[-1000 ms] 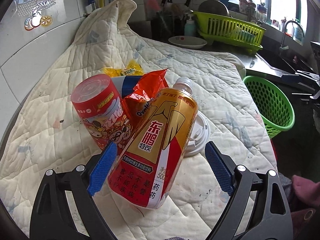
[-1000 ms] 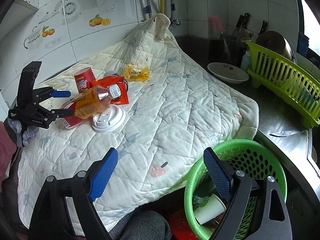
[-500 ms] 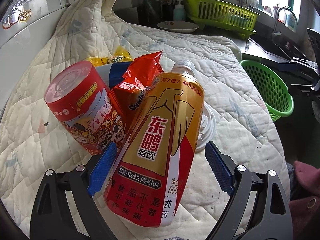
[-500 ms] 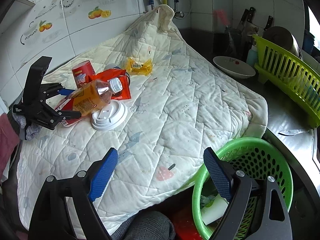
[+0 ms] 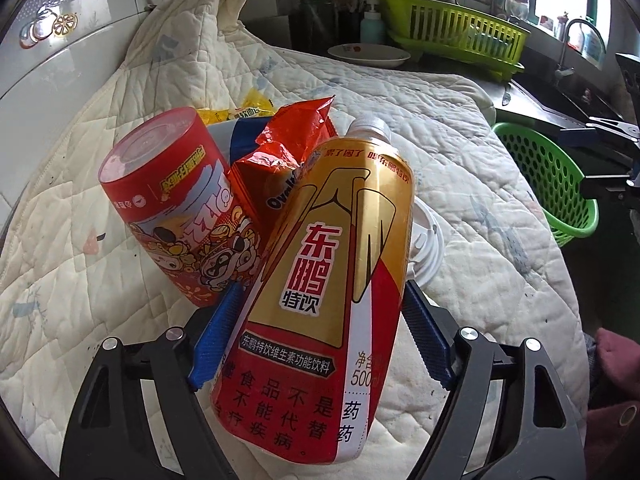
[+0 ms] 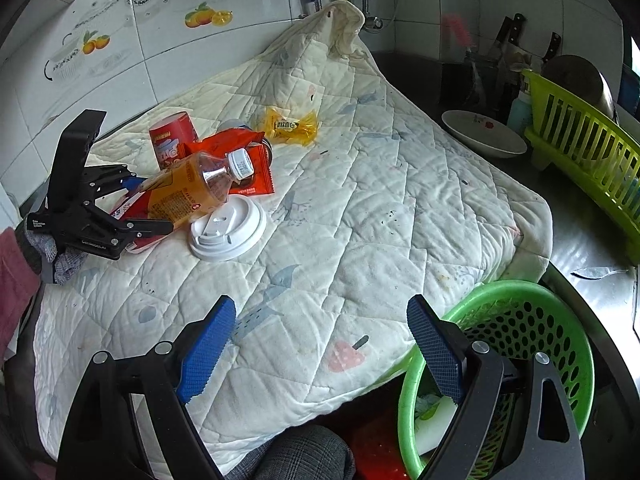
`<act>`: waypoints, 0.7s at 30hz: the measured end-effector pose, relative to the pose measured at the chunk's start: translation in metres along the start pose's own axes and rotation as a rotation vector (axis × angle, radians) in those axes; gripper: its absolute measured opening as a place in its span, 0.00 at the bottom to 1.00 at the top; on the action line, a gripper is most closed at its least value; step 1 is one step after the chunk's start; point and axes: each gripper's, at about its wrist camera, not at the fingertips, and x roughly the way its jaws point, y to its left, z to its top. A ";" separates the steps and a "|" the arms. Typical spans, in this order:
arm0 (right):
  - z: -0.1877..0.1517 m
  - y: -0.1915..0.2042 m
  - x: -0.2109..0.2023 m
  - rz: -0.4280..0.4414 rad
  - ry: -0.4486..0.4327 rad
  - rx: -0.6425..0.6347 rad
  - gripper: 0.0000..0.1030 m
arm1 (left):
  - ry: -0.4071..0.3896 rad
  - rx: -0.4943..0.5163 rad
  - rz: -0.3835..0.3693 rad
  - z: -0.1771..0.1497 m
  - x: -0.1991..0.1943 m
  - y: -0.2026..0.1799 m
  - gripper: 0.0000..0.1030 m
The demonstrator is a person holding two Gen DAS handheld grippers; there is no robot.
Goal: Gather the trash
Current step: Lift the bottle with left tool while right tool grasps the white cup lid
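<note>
My left gripper [image 5: 316,340] has its jaws clamped on the gold-and-red plastic drink bottle [image 5: 332,280], tilted up off the quilted cream pad [image 6: 360,208], likely for binning. Right gripper [image 6: 320,344] jaws apart, empty, near the green perforated plastic basket [image 6: 560,320] beyond the pad edge.

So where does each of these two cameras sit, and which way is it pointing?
Left wrist: sits on the left gripper, looking along its jaws, which are closed on the bottle; behind it lie the red cup and quilt.
Right wrist: sits on the right gripper, jaws open and empty, looking over the quilt toward the tiled wall; the left gripper shows at its left.
Shared: bottle, white lid, green basket.
</note>
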 end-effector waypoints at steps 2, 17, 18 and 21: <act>0.000 0.001 0.002 0.008 0.002 -0.004 0.82 | -0.021 -0.032 0.001 -0.003 -0.005 -0.002 0.75; 0.005 0.021 0.031 0.100 0.020 -0.037 0.82 | -0.104 -0.183 0.088 -0.030 -0.045 -0.014 0.71; 0.005 0.023 0.031 0.103 0.018 -0.040 0.82 | -0.093 -0.177 0.092 -0.030 -0.044 -0.014 0.71; 0.004 0.025 0.030 0.110 0.014 -0.044 0.82 | -0.067 -0.167 0.092 -0.029 -0.042 -0.014 0.71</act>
